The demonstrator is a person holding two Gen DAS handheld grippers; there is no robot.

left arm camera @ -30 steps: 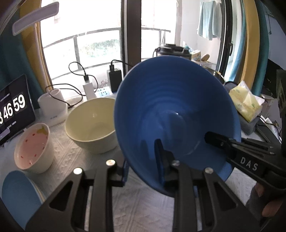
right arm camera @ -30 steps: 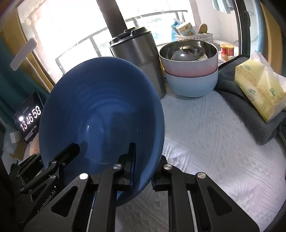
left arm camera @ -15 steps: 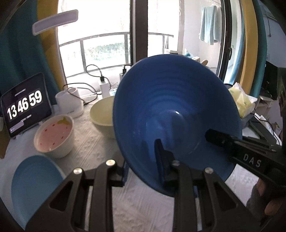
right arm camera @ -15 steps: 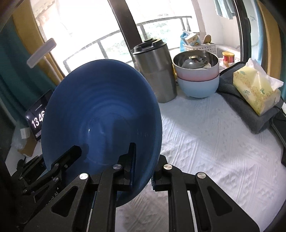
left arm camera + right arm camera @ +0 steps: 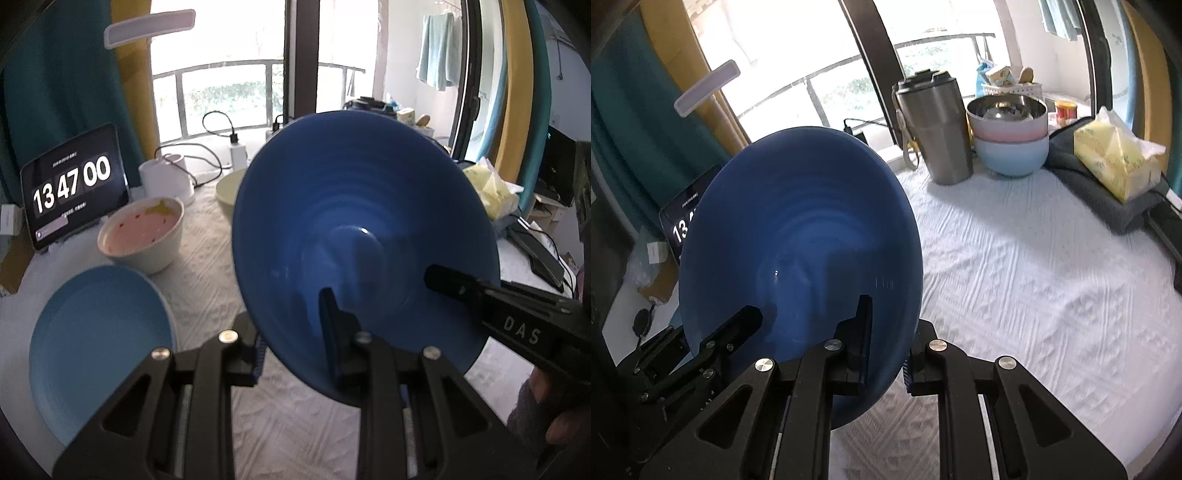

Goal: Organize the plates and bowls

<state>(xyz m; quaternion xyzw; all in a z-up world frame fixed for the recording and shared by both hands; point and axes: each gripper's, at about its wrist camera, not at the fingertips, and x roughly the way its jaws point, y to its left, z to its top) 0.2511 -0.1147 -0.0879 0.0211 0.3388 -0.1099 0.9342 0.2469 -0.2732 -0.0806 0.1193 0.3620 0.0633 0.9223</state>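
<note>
Both wrist views have slid across the bench: the light blue plate (image 5: 99,347) now shows almost whole at lower left. Left tongs (image 5: 295,339) and right tongs (image 5: 886,332) are each clamped on the near rim of the dark blue bowl (image 5: 362,236), held tilted above the white cloth. That plate lies left of the bowl, nearer the left hand.

Both wrist views look down closely, sharing the blue bowl (image 5: 364,236).
</note>
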